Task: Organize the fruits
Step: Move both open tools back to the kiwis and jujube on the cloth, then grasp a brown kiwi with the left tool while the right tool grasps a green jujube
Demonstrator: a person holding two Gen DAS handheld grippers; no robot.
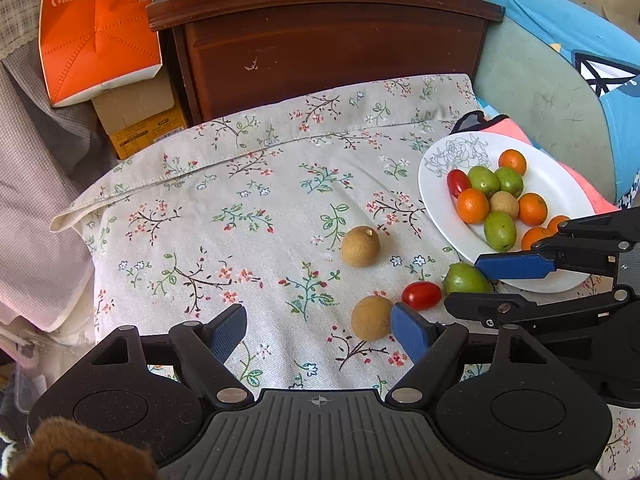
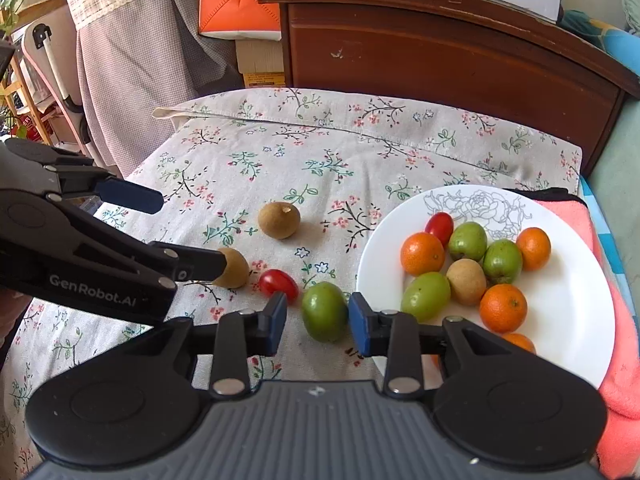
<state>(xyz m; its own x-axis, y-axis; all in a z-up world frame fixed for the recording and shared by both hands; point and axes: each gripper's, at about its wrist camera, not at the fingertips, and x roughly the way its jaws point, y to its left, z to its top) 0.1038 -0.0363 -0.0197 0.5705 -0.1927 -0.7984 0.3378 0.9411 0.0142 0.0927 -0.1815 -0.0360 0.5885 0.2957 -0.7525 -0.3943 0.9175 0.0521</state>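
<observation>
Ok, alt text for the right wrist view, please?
The right gripper straddles a green fruit on a floral cloth, pads not yet pressing it, beside a white plate of oranges, green fruits and a cherry tomato. At left, the left gripper reaches a brown fruit, near a loose cherry tomato.

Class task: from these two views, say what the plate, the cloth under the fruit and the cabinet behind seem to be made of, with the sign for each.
Plate: likely glazed ceramic; glossy white with a printed grey rose outline.
Cloth: woven cotton-like fabric, matt; a stitched hem and a floral print show.
Cabinet: dark wood or veneer with a slight sheen; a pale scuff breaks the finish.
</observation>
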